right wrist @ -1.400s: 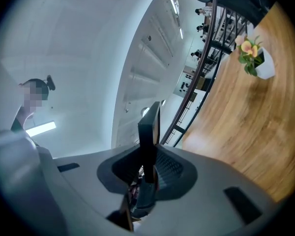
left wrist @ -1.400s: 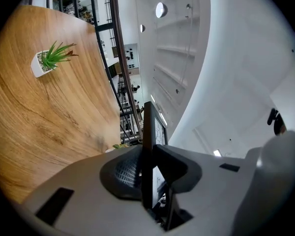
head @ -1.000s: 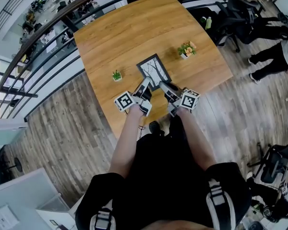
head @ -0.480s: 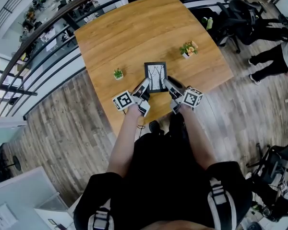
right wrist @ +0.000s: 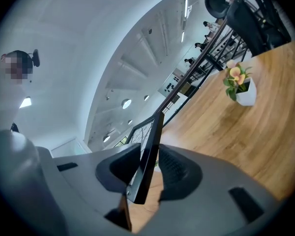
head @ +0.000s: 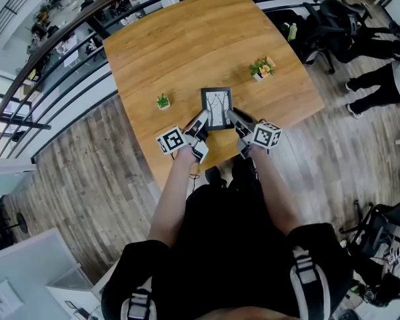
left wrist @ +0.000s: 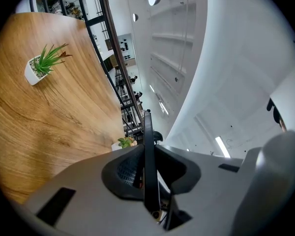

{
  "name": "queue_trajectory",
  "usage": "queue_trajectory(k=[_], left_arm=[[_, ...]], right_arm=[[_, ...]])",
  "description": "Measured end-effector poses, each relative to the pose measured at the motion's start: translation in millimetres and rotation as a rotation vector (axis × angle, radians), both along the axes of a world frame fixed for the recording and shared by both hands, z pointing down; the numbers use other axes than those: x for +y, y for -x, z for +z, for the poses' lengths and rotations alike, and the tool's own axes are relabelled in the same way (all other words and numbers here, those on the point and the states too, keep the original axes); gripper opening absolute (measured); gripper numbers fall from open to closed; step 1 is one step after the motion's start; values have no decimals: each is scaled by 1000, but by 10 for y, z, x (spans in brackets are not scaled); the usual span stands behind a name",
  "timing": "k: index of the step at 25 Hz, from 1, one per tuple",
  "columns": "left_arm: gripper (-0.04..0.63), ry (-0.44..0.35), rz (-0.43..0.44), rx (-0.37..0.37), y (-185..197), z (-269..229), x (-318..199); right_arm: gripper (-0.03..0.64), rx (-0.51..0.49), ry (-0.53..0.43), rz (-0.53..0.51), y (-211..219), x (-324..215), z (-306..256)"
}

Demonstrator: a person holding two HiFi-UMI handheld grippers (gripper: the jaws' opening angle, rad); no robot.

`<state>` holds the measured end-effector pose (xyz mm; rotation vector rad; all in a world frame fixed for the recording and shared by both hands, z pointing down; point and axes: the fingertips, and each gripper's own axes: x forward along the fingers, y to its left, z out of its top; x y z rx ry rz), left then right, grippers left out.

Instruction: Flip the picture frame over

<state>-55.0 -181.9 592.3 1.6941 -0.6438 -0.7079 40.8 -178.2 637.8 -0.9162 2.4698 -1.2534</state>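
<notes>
One picture frame (left wrist: 148, 146) edge-on in left tool (head: 203, 119); branch print, seemingly, overhead.

There is one wooden table (head: 187, 45), one black picture frame (head: 217, 108), and two small potted plants: one grassy green plant (head: 163, 102) and one orange-flowered plant (head: 261, 68).

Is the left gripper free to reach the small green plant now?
Probably not yet: the left gripper is shut on the picture frame and would have to let go. Nothing stands between it and the small green plant.
</notes>
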Motion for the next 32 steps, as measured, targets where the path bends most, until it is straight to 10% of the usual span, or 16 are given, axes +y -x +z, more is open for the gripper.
queue_trajectory(k=[5, 32], left_arm=[[84, 16, -27, -277, 135, 316, -22], [100, 240, -213, -650, -32, 1449, -456]], right_arm=[[92, 24, 57, -28, -23, -50, 74], [97, 376, 190, -245, -70, -585, 1243]])
